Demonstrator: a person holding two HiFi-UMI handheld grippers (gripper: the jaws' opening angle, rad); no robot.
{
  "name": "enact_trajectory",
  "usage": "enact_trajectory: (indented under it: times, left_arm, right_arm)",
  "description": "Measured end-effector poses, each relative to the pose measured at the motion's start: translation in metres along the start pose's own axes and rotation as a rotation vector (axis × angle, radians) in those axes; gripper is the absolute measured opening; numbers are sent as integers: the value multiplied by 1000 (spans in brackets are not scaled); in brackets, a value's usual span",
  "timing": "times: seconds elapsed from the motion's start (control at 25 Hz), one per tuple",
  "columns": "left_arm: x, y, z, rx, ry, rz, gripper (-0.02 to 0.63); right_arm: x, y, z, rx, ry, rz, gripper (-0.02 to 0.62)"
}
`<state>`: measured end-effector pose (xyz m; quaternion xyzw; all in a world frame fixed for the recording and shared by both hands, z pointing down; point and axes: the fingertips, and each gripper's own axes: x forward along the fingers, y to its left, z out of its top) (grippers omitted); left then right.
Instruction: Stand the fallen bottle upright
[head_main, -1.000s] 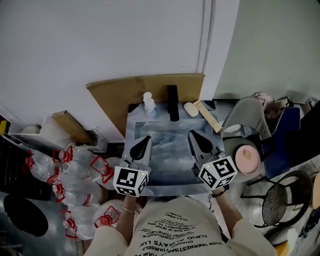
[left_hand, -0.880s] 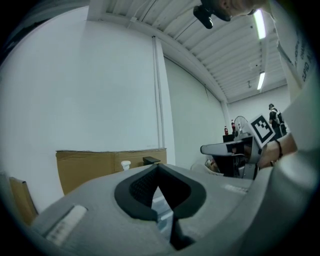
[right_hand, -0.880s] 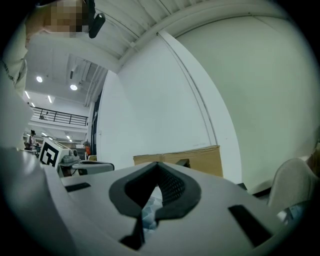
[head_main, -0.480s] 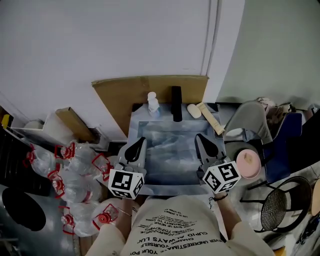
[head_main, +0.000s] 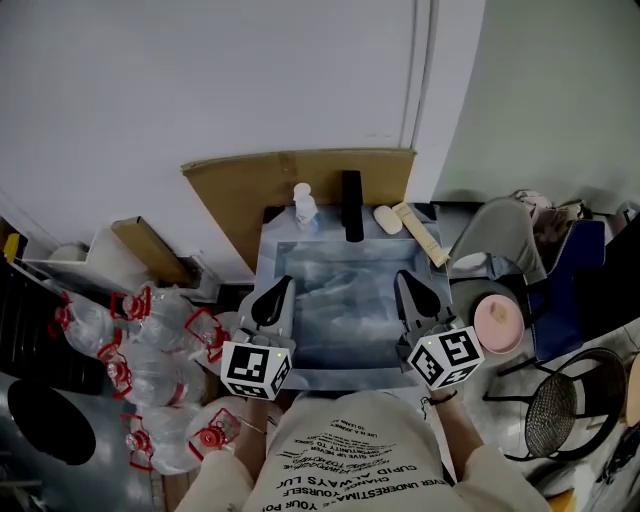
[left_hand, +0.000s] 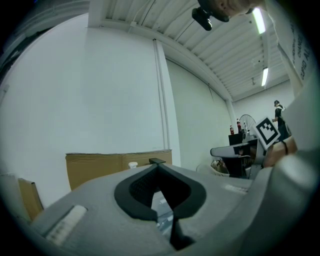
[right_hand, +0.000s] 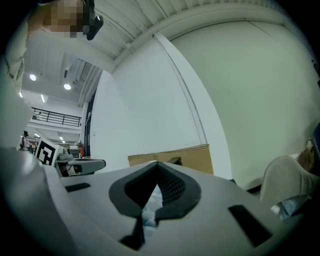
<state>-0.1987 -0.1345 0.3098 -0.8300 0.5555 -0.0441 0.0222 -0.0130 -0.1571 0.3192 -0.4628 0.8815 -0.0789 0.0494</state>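
A small clear bottle (head_main: 304, 208) with a white cap stands upright at the far edge of the blue-grey cloth-covered table (head_main: 340, 340); its cap (left_hand: 132, 164) peeks over the jaws in the left gripper view. My left gripper (head_main: 277, 289) hovers over the table's near left part, shut and empty, well short of the bottle. My right gripper (head_main: 413, 287) hovers over the near right part, its jaws also meeting with nothing between them. Both grippers (left_hand: 159, 167) (right_hand: 157, 165) point level toward the wall.
A black block (head_main: 352, 205), a beige oval thing (head_main: 386, 219) and a wooden stick (head_main: 420, 234) lie along the table's far edge. Cardboard (head_main: 300, 172) leans on the wall behind. Several clear jugs with red handles (head_main: 150, 340) crowd the floor at left; a pink bowl (head_main: 496, 318) and chair (head_main: 500, 235) stand at right.
The head view has shifted slightly. Both grippers stay shut over the near part of the table, and the bottle has not moved.
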Motion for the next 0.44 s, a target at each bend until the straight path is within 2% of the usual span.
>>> enact_trajectory:
  times: [0.44]
  left_arm:
    - [-3,4,-10,-8,15,21,25]
  right_arm:
    - [-4,-5,-8,4,16,-25,4]
